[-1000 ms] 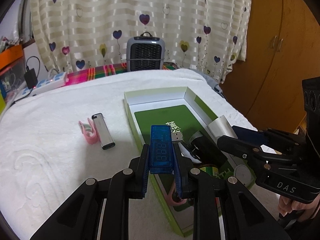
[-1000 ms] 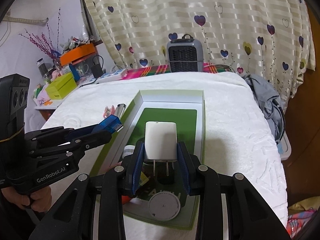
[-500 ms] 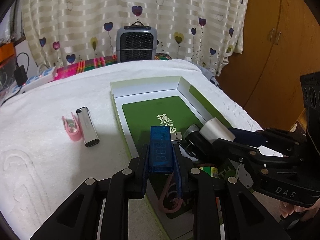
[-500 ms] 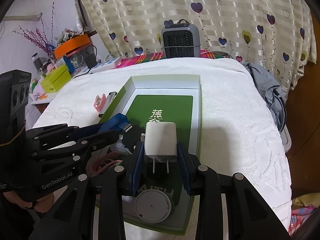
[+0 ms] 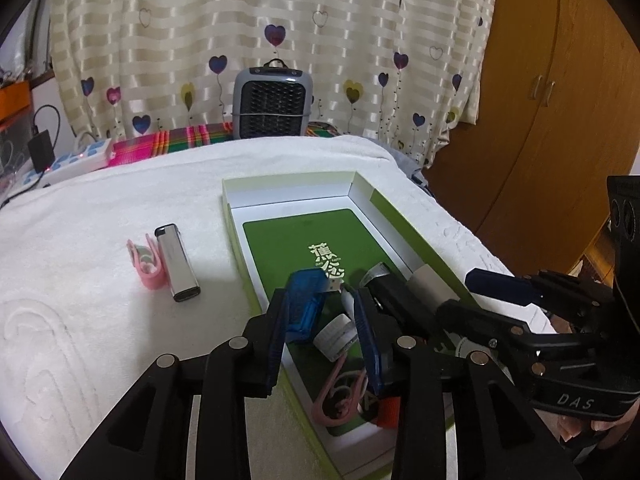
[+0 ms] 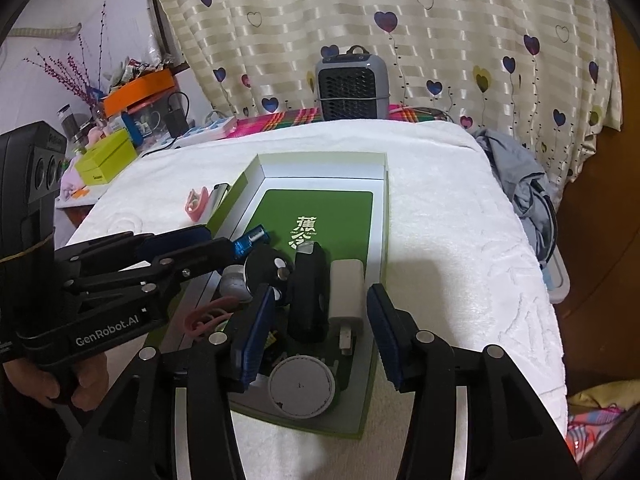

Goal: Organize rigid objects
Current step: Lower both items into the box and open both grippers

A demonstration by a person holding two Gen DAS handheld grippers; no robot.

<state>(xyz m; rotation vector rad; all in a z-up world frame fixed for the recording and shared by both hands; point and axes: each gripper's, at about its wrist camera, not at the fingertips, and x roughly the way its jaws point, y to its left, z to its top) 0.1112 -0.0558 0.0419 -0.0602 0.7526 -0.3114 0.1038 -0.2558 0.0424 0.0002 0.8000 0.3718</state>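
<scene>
Left gripper (image 5: 322, 322): I'm seeing its jaws just opening, the blue USB tester (image 5: 308, 304) lying loose between them, in the box (image 5: 288, 188).
Right gripper (image 6: 318, 334): jaws opening too (pads clear), the white charger (image 6: 347, 294) resting in the box beside a black plug (image 6: 307, 300).
Towel (image 5: 100, 320): lighter (image 5: 176, 262) and pink clip (image 5: 146, 266) are lying left of the box.

- The left gripper (image 5: 322, 320) hangs over the near part of a green-and-white box (image 5: 404, 220); its jaws have just been opening.
- A blue USB tester (image 5: 308, 304) lies tilted between the jaws, against the left pad, clear of the right one.
- In the box nearby: a white cap (image 5: 334, 334), a pink clip (image 5: 340, 396), a black cylinder (image 5: 384, 284).
- The right gripper (image 5: 472, 294) reaches in from the right, a white charger (image 5: 430, 284) between its fingers.
- On the white towel (image 5: 100, 280), left of the box, a silver lighter (image 5: 176, 262) lies beside a pink clamp (image 5: 146, 264).
</scene>
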